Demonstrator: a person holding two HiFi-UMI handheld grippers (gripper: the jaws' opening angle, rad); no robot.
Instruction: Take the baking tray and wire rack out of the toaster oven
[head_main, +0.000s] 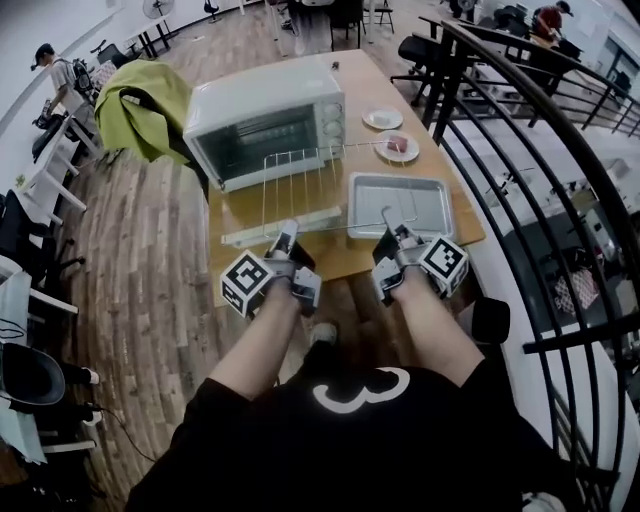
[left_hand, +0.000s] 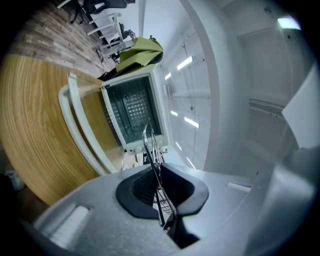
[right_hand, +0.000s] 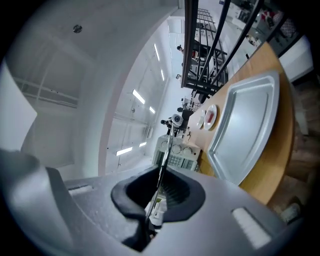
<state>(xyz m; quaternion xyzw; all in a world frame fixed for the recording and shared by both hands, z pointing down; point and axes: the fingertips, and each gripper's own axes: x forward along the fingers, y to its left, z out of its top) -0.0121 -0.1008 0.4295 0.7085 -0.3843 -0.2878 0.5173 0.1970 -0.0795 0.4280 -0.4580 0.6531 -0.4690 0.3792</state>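
1. The left claw (head_main: 285, 241) is clenched on the near edge of the wire rack (head_main: 300, 185). In the left gripper view the thin wires (left_hand: 152, 145) run edge-on straight between the closed jaws.
2. The right claw (head_main: 396, 236) is clenched on the same near edge, further right. The right gripper view shows a single wire (right_hand: 167, 142) pinched between its jaws.
3. The wire rack hangs roughly level between the two claws, above the open door (head_main: 283, 226) of the toaster oven (head_main: 265, 120). Its far edge points at the oven mouth; whether it is still inside I cannot tell.
4. The baking tray (head_main: 400, 205) lies flat on the wooden bench (head_main: 365, 80), to the right of the oven door and just beyond the right claw, which does not touch it.
5. Two small plates (head_main: 383, 119) (head_main: 397, 147) sit on the bench beyond the tray.
6. Writing: the oven's control panel (right_hand: 177, 156) carries knobs and small print too fine to read. The marker cubes (head_main: 246, 282) show only black-and-white square patterns. No brand name is legible.
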